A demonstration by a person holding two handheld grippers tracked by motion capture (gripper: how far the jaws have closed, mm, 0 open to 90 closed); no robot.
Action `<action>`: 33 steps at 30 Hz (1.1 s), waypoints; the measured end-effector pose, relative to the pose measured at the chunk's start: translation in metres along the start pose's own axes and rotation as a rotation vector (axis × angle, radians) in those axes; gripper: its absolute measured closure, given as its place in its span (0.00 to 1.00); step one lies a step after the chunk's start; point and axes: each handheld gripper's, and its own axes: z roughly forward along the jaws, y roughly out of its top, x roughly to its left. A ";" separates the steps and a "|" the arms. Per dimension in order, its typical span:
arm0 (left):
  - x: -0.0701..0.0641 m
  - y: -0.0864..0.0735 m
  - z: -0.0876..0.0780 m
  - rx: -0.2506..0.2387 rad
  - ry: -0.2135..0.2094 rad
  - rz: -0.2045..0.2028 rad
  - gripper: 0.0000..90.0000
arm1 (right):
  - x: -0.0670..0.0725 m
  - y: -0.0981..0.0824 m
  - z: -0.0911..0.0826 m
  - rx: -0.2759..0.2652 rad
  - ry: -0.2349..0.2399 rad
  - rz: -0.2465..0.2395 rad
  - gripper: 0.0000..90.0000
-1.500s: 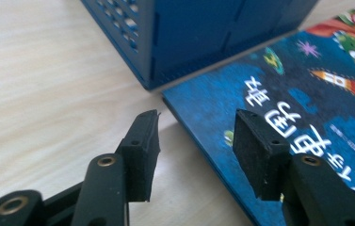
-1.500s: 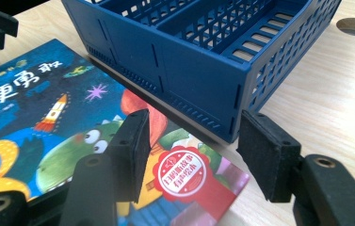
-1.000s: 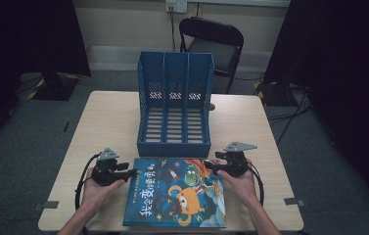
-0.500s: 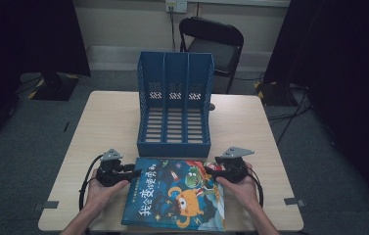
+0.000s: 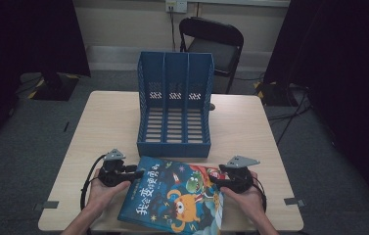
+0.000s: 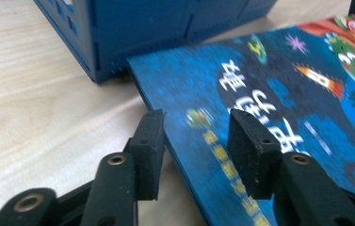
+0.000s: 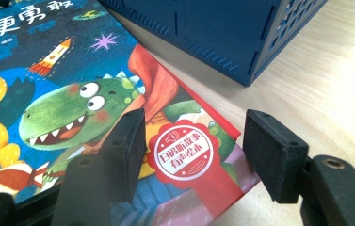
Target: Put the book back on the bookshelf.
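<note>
From the high view I have the picture book (image 5: 177,198) lying flat at the near edge of the table (image 5: 108,122), just in front of the blue file rack (image 5: 174,105), its far left corner almost touching the rack's base. It sits skewed, long axis running across me from hand to hand. My left gripper (image 5: 135,174) is at its left edge and my right gripper (image 5: 215,177) at its right edge, so the book lies between the two, inward from each, both about equally close. In the left gripper view the jaws stand partly open astride the book's edge (image 6: 184,155), one pad outside on the table side, the other over the cover; neither presses it, and these jaws have just been opening a little. In the right gripper view the jaws also stand partly open around the book's red corner (image 7: 203,165), nothing clamped, after closing somewhat. Compared with a second ago, the book has turned slightly, its left corner now nearer the rack, and my right hand has slid inward over the cover. I judge the next move is a pinch on both edges to lift.
</note>
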 end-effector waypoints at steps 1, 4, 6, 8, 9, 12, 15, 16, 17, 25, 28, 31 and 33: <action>-0.001 -0.001 -0.001 0.000 0.001 -0.015 0.63 | 0.000 -0.001 -0.001 -0.001 0.003 -0.002 0.45; -0.002 -0.001 0.000 -0.006 0.001 -0.013 0.64 | 0.002 -0.004 -0.005 -0.002 -0.003 -0.003 0.46; -0.001 -0.001 0.001 -0.003 -0.006 -0.008 0.64 | 0.003 -0.005 -0.006 -0.001 -0.004 -0.002 0.46; -0.002 0.001 0.003 -0.010 -0.005 -0.011 0.65 | 0.004 -0.008 -0.012 0.002 0.002 0.000 0.47; -0.003 0.002 0.005 -0.011 -0.002 -0.004 0.65 | 0.005 -0.009 -0.013 0.004 0.001 -0.003 0.47; -0.005 0.004 0.007 -0.011 -0.003 0.004 0.66 | 0.005 -0.012 -0.017 0.003 0.002 0.000 0.47; -0.005 0.007 0.010 -0.016 0.007 0.009 0.70 | 0.008 -0.014 -0.022 0.010 -0.006 0.003 0.47; -0.004 0.008 0.011 -0.017 0.000 0.014 0.70 | 0.007 -0.014 -0.022 0.011 -0.002 0.003 0.47; -0.004 0.008 0.012 -0.019 0.000 0.009 0.70 | 0.006 -0.014 -0.022 0.013 0.015 0.005 0.46; -0.006 0.009 0.016 -0.029 -0.017 0.013 0.68 | 0.007 0.004 -0.012 -0.019 0.083 -0.009 0.53; -0.004 0.010 0.018 -0.030 -0.030 0.008 0.69 | 0.011 0.018 -0.001 -0.015 0.120 -0.034 0.56; -0.005 0.011 0.018 -0.024 -0.037 0.004 0.68 | 0.013 0.021 0.007 -0.008 0.136 -0.033 0.57; -0.006 0.015 0.020 -0.006 -0.036 0.019 0.68 | 0.016 0.019 0.015 0.015 0.153 -0.035 0.58</action>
